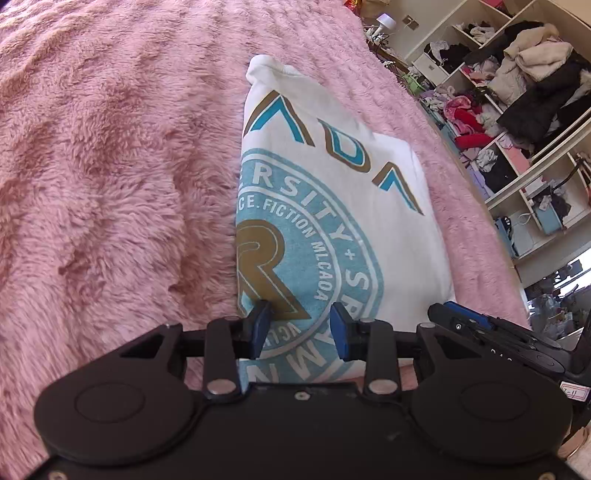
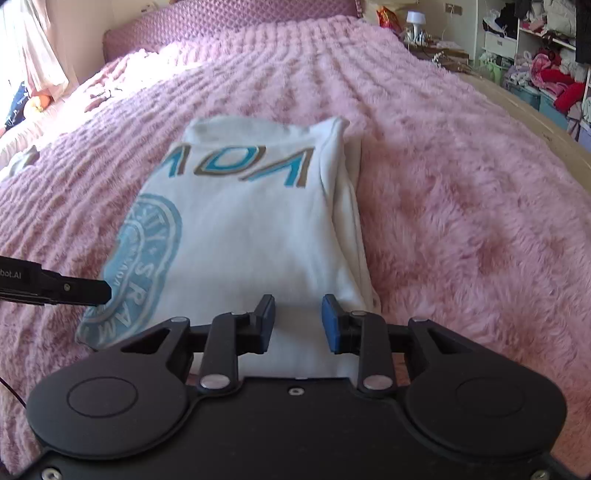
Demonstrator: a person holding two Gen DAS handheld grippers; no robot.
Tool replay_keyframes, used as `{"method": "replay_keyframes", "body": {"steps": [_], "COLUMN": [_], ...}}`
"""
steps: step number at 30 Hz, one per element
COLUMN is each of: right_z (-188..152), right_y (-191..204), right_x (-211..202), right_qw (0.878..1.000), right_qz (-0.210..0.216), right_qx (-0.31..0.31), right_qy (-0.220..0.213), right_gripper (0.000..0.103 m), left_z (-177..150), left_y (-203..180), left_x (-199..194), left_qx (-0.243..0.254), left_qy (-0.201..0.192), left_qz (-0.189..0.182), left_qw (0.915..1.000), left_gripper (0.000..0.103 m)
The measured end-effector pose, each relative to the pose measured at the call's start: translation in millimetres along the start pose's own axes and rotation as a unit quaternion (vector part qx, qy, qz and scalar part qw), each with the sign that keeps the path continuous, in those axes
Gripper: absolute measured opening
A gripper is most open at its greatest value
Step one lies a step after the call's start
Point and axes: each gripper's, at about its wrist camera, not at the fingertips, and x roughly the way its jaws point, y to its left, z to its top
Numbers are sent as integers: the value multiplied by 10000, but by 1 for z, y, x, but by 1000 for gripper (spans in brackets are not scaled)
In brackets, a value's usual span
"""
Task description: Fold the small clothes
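A white shirt with a blue round print and blue-gold letters lies folded into a narrow strip on the pink fluffy blanket. It also shows in the right wrist view. My left gripper is open over the shirt's near left end, above the round print. My right gripper is open over the near right end, close to the folded edge. The left gripper's tip shows at the left of the right wrist view, and the right gripper at the right of the left wrist view.
The pink blanket covers a wide bed. Open shelves stuffed with clothes stand beyond the bed's right side. A nightstand with a small white lamp is at the far end. A curtain hangs at far left.
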Motion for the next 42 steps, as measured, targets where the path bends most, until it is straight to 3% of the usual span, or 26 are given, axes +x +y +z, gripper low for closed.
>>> {"method": "replay_keyframes", "body": {"steps": [5,7,8,11,14,19,22,24,27,30,32,34,37,39,42], "right_z": [-7,5,11,32,49,49,56,67,84,93,93,88,86,81,70], "right_y": [1,-3,-5,1,9,-1,0,4,5,4,2,-6,-24,-51,-91], "right_x": [-4,-15,-20,-21,-5,41,38,31,35,55,74,83,64,49,47], "right_qw": [9994,9996,9987,9946,9937,9970,9969,9955,9925,9933,9965,9962,9895,9753,9536], "right_qz": [27,193,331,550,463,360,263,201,360,372,211,347,753,1362,2060], "right_qx": [-327,-124,-7,139,182,533,621,632,658,701,602,699,1066,1527,2086], "right_qy": [67,-177,-391,-866,-1005,-423,-401,-680,-964,-846,-535,-390,-628,-831,-688], "right_gripper": [28,28,28,29,30,27,25,25,26,26,25,25,29,53,54], "left_z": [5,16,20,39,50,49,60,72,93,108,108,105,103,102,97], "left_y": [-6,-9,-11,-19,-21,-12,-14,-13,-13,-5,0,0,2,16,53], "left_x": [-2,-19,-24,-15,5,39,31,20,22,43,57,64,51,35,25], "left_qx": [114,52,131,253,268,309,283,216,240,78,85,311,512,161,-700], "left_qy": [34,-299,-485,-521,-498,-212,-180,-470,-654,-509,-361,-356,-453,-586,-618], "left_qz": [54,-138,-269,-279,-92,31,-32,-231,14,190,197,246,77,-117,-465], "left_qw": [9999,9994,9984,9979,9984,9993,9994,9984,9976,9985,9991,9986,9976,9981,9945], "left_gripper": [34,35,40,42,42,42,41,42,43,43,43,44,45,52,54]}}
